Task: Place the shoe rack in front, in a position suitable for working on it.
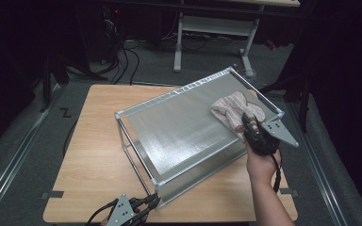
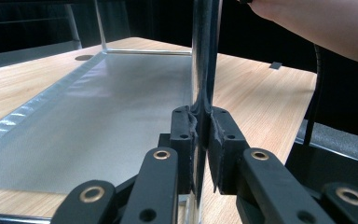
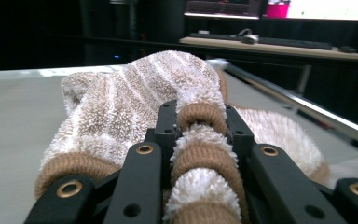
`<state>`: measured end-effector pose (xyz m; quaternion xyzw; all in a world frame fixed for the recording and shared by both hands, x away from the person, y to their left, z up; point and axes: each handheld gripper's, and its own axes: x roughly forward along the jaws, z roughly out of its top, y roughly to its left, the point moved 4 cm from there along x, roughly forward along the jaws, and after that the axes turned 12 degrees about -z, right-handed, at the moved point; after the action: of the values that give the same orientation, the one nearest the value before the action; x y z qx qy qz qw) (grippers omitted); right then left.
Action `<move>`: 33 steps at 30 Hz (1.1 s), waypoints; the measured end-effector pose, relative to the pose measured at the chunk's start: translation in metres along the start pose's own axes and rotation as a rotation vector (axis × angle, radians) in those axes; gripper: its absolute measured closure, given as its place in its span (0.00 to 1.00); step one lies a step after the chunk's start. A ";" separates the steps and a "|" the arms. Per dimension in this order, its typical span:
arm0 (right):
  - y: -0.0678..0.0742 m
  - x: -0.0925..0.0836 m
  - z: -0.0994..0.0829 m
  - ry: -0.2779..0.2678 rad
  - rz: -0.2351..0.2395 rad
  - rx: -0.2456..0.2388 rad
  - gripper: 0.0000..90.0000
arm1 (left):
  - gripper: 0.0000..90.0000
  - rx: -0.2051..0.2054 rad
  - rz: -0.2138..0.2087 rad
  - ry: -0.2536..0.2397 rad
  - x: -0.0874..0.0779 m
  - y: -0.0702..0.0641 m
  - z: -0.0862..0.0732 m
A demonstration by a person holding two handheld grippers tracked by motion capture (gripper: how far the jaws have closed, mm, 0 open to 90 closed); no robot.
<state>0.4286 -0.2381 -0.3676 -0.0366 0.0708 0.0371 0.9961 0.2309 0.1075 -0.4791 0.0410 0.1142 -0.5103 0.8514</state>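
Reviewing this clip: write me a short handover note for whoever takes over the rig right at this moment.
Left gripper: shut on the near corner post of the metal rack, steadying it on the wooden table.
Right gripper: shut on a bunched beige striped towel, pressed onto the rack's top shelf near its far right corner.
Done: rack braced, towel on the shelf, apparently for wiping.
Left: how much is already wiped cannot be told; probably carry the towel over the rest of the shelf while keeping the left grip on.
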 end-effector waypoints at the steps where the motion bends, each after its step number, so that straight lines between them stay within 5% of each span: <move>1: -0.005 0.003 0.000 0.002 -0.011 0.002 0.82 | 0.90 0.000 0.000 0.000 0.000 0.000 0.000; 18: -0.067 0.035 0.006 0.044 -0.182 0.032 0.81 | 0.90 0.002 -0.001 0.000 -0.001 -0.001 0.000; 25: -0.062 0.034 0.007 0.051 -0.150 0.038 0.82 | 0.90 -0.001 -0.003 -0.002 -0.001 -0.001 -0.001; 33: -0.036 0.021 0.006 0.031 -0.086 0.028 0.82 | 0.90 -0.004 -0.003 -0.004 -0.001 -0.001 -0.001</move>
<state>0.4532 -0.2720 -0.3620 -0.0262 0.0850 -0.0072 0.9960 0.2297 0.1080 -0.4794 0.0381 0.1137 -0.5112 0.8510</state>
